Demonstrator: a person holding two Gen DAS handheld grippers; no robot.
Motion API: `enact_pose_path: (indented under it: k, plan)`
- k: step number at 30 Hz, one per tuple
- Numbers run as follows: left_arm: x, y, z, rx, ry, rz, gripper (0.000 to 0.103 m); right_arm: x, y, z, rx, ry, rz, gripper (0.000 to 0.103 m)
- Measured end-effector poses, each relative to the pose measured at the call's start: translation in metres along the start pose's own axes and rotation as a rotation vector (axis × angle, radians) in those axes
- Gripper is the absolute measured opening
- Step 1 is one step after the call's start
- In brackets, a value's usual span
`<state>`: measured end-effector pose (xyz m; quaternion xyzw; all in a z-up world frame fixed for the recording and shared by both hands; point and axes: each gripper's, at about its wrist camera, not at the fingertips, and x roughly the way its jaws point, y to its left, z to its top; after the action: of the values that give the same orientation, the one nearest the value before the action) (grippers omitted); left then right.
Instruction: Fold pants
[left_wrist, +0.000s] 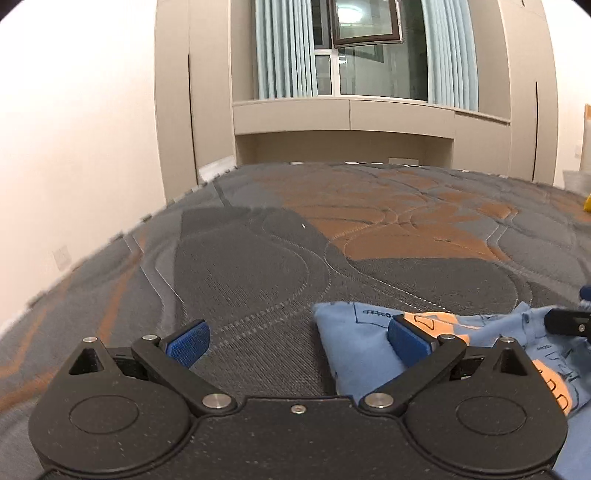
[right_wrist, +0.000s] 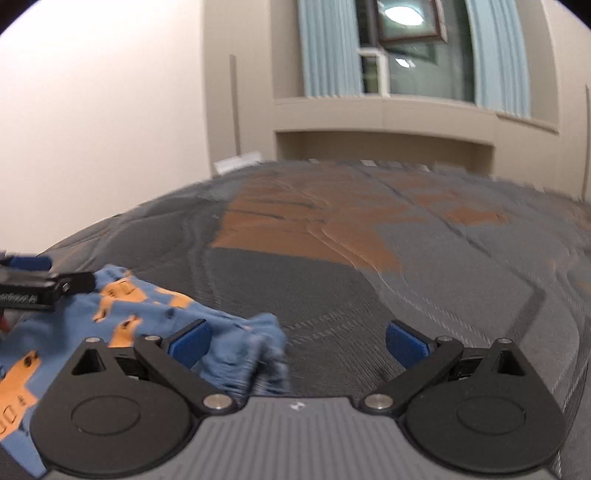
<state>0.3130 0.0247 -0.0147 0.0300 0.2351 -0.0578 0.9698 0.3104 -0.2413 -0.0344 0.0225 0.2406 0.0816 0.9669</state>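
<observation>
Lying bunched on the bed, blue pants with orange print. Left gripper and right gripper hover over the pants, jaws wide apart, holding nothing.

A wide stretch of quilted mattress is lying bare ahead of both grippers, running flat to its far edge with nothing standing on it. The blue pants are sitting low and crumpled between the two tools, taking up the room to the right of the left gripper and to the left of the right gripper. Both sets of fingers are spreading wide, with bare mattress showing between them. Each gripper is also crowding the other's side: the right one is jutting in at the left view's right edge. The wall is closing the left side, and the cabinets under the window are closing the far end.
</observation>
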Motion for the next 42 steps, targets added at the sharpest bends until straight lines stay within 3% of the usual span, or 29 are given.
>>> enact_pose_path:
  k: [4, 9, 15, 18, 21, 25, 31, 42]
  plan:
    - [0.012, 0.015, -0.004, -0.103, 0.057, -0.065, 0.103, 0.013, -0.021, 0.0, 0.12, 0.089, 0.051, 0.103]
    - [0.013, 0.035, -0.008, -0.242, 0.076, -0.122, 0.102, 0.005, -0.022, -0.002, 0.115, 0.067, 0.065, 0.103]
    - [-0.03, 0.024, -0.009, -0.185, 0.025, -0.16, 0.102, -0.038, -0.021, -0.008, 0.127, -0.007, 0.202, 0.103]
    - [-0.05, 0.015, -0.018, -0.157, 0.041, -0.171, 0.102, -0.055, -0.006, -0.019, 0.044, 0.014, 0.183, 0.103]
    - [-0.058, 0.013, -0.029, -0.166, 0.107, -0.156, 0.102, -0.059, 0.007, -0.031, -0.002, 0.062, 0.133, 0.103]
    - [-0.065, 0.01, -0.047, -0.14, 0.169, -0.121, 0.102, -0.058, 0.006, -0.038, 0.019, 0.122, 0.1, 0.103]
    - [-0.068, 0.027, -0.058, -0.228, 0.174, -0.159, 0.103, -0.06, 0.003, -0.04, 0.042, 0.127, 0.104, 0.102]
    - [-0.069, 0.025, -0.058, -0.227, 0.168, -0.159, 0.103, -0.061, -0.006, -0.043, 0.087, 0.116, 0.137, 0.103]
